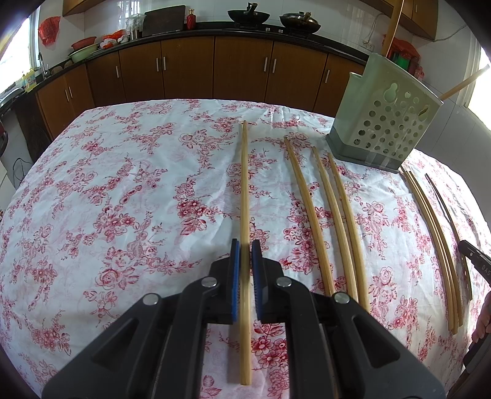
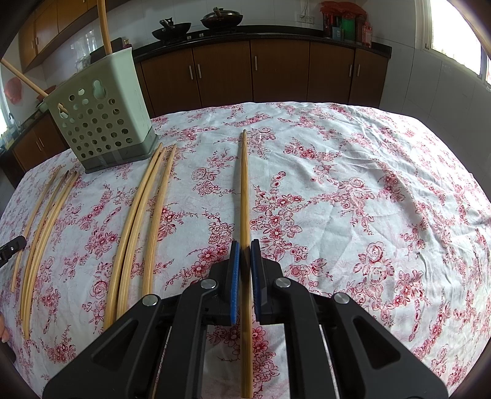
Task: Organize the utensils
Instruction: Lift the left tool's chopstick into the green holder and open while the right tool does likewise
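We are holding a pair of tongs in each hand over a surface [image 1: 122,190] covered with a white cloth printed in red flowers. Our left tongs [image 1: 245,245] are closing their blue pads on a single chopstick [image 1: 244,184], which is running straight away from us between the two pads, its far tip pointing toward the brown cabinets [image 1: 184,70]. Our right tongs [image 2: 244,245] are pinching another chopstick [image 2: 244,190] the same way, with the pads pressed against its sides and its near end passing back under the tongs.

In the right wrist view, a group of three chopsticks [image 2: 138,221] is lying on the cloth to the left of the gripped one, and further left a looser group [image 2: 43,233] is lying near the edge of the surface. The pale green holder [image 2: 101,119] with round holes is standing upright at the far left, just beyond the tips of the loose chopsticks, and two long sticks [image 2: 104,24] are already leaning out of its top.

In the left wrist view the same holder [image 1: 386,125] is standing to the far right, with three loose chopsticks [image 1: 334,214] lying between it and the gripped one.
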Demonstrator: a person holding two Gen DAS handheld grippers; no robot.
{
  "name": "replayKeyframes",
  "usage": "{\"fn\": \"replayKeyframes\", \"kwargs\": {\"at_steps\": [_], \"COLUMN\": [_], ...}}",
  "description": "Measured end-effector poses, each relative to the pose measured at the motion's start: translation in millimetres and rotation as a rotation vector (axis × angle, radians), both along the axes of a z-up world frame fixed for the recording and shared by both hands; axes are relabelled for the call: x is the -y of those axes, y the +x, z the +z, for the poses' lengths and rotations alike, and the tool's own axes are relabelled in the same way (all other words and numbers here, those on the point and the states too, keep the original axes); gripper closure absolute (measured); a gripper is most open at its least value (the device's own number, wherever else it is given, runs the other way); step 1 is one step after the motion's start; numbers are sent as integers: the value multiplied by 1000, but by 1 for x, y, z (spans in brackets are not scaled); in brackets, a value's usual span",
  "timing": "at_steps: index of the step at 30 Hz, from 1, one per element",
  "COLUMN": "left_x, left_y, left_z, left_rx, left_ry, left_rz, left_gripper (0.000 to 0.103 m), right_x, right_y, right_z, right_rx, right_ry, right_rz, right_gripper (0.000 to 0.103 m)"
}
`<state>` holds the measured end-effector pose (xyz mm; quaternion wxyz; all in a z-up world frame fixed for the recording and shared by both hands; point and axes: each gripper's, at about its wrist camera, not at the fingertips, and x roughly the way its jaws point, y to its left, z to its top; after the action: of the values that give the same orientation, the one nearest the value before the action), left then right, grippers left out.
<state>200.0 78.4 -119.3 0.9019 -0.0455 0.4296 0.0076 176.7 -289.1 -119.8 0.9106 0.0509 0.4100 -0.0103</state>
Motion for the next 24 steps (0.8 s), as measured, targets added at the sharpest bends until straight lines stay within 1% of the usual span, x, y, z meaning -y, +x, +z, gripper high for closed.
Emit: {"fn": "replayKeyframes", "kwargs": {"at_steps": [2, 5, 10, 11, 13, 16, 22, 24], "left_x": [3, 10, 16, 17, 16, 10, 11, 8], "left_y": [0, -6, -9, -9, -13, -22, -40, -40], "left_z": [1, 2, 1, 2, 9, 31, 104, 121], "left_rx": [-1, -4, -5, -8, 6, 72, 279, 323], "left_ry": [8, 50, 63, 67, 72, 65, 27, 18], "left_rz": [-6, -30, -37, -42, -49, -52, -50, -49], "left_gripper": [92, 92, 94, 95, 95, 95, 95, 95], "right_x": [1, 0, -2, 0, -2, 1, 7, 9], "right_y": [-2, -8, -11, -11, -17, -26, -36, -37], "right_z": [0, 1, 1, 2, 12, 38, 90, 102], "right_rx": [1, 1, 3, 8, 53, 138, 310, 347], "right_ry": [10, -6, -12, -25, -62, -60, -57, -54], "right_rz": [1, 10, 18, 18, 16, 20, -2, -7], "right_gripper": [94, 94, 95, 95, 95, 95, 95, 95]}}
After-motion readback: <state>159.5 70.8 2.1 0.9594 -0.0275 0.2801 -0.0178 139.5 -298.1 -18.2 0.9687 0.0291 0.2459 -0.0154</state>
